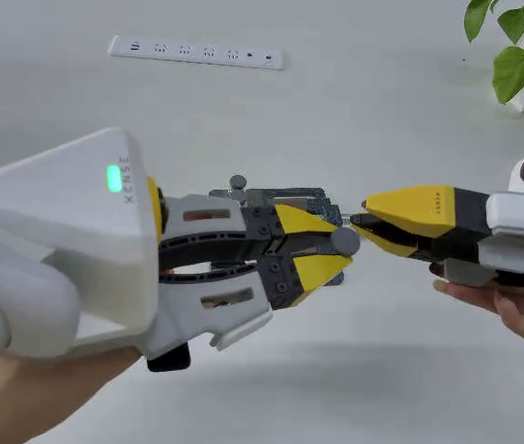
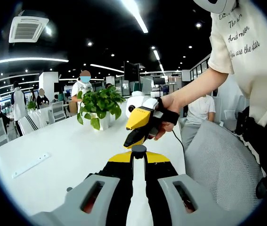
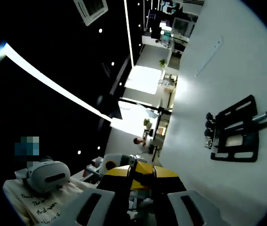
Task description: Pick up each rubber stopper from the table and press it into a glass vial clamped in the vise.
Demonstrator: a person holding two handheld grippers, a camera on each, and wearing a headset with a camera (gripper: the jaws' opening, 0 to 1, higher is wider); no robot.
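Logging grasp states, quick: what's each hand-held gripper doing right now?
Left hand-held gripper: shut on a grey rubber stopper.
Right hand-held gripper: shut, nothing visible between its jaws.

tbl [image 1: 354, 120] matt smooth; left gripper [image 1: 339, 246] matt plastic; stopper [image 2: 138, 150] matt rubber; vise [image 3: 234, 136] matt metal

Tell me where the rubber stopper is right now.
Head view, centre: the grey stopper is pinched at the jaw tips of the left gripper, in front of the vise, with the right gripper close on its right.
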